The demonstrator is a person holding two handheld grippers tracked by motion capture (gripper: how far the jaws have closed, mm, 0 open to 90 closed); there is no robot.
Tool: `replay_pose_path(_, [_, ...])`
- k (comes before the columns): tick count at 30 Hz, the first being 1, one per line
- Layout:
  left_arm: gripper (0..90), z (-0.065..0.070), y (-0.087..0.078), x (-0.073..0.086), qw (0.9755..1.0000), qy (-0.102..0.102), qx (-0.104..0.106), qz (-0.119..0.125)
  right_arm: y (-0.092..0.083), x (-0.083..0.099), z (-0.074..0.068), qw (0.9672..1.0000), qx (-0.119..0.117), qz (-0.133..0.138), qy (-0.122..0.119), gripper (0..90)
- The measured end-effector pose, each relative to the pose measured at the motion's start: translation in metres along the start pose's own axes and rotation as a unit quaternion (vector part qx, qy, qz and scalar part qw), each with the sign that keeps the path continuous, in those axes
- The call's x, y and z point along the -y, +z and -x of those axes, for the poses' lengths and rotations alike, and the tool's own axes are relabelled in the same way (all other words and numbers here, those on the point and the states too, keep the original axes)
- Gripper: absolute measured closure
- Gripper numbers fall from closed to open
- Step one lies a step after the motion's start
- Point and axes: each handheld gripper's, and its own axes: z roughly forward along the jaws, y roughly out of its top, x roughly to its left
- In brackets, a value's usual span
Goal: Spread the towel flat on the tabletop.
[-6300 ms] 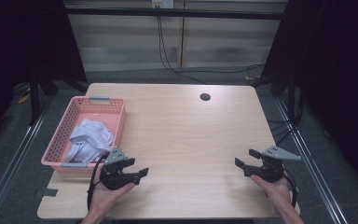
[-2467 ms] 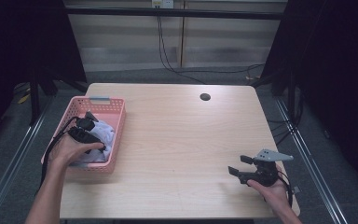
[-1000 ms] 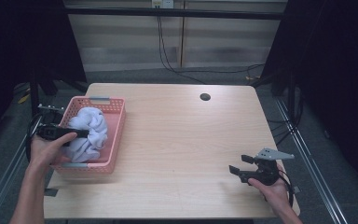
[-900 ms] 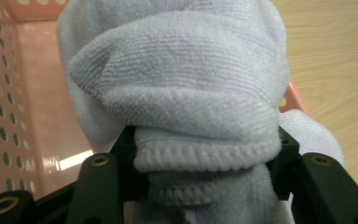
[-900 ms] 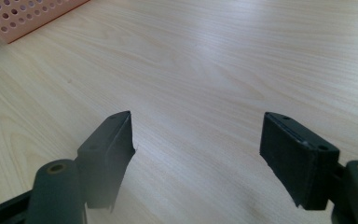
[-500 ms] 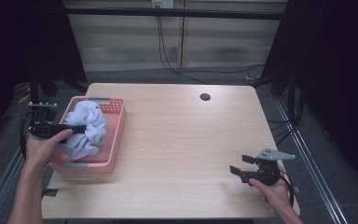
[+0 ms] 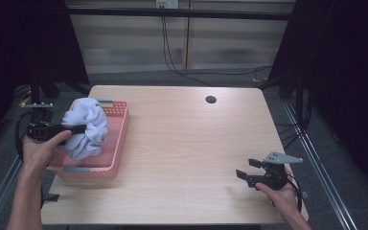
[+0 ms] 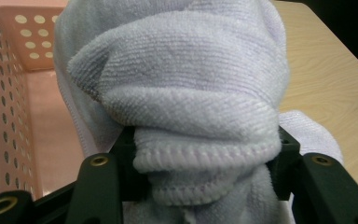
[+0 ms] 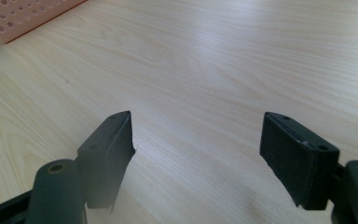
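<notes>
Pinching a thick fold of the lilac towel (image 8: 177, 107), the left gripper (image 7: 52, 131) holds the bunched cloth above the pink basket (image 7: 117, 143), its lower folds hanging inside the near-left part. The step in hand looks like lifting the towel out; next it probably needs more height so the hanging folds clear the basket's rim, then a carry right over the wooden table (image 7: 187, 143). That surface lies bare across to the right gripper (image 7: 254, 173), which rests near the front right corner with jaws spread on nothing.
</notes>
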Motion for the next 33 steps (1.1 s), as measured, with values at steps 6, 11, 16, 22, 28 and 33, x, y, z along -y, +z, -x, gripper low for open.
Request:
replay_pose_path(6, [45.7,0.005,-0.004,0.001,0.9999,0.0,0.003,0.013,-0.001,0.0,-0.002,1.0,-0.002,0.0,-0.004,25.9])
replay_pose_path(11, [45.6,0.012,-0.009,0.002,0.9997,0.004,0.006,0.023,-0.002,0.0,-0.002,1.0,-0.001,0.002,-0.003,25.9])
replay_pose_path(16, [45.6,0.018,-0.016,0.0,0.9989,0.01,0.014,0.043,-0.001,0.0,-0.002,1.0,-0.003,-0.001,-0.003,25.9])
replay_pose_path(22, [45.5,0.034,-0.023,-0.011,0.998,0.026,0.021,0.053,0.0,0.0,-0.002,1.0,-0.004,0.0,-0.004,25.9])
replay_pose_path(28, [45.3,0.055,-0.027,-0.029,0.9967,0.048,0.025,0.061,0.0,0.0,-0.002,1.0,-0.004,-0.001,-0.004,25.9])
replay_pose_path(33, [45.2,0.071,-0.017,-0.038,0.9957,0.064,0.038,0.055,-0.001,0.0,-0.002,1.0,-0.004,0.0,-0.003,25.9])
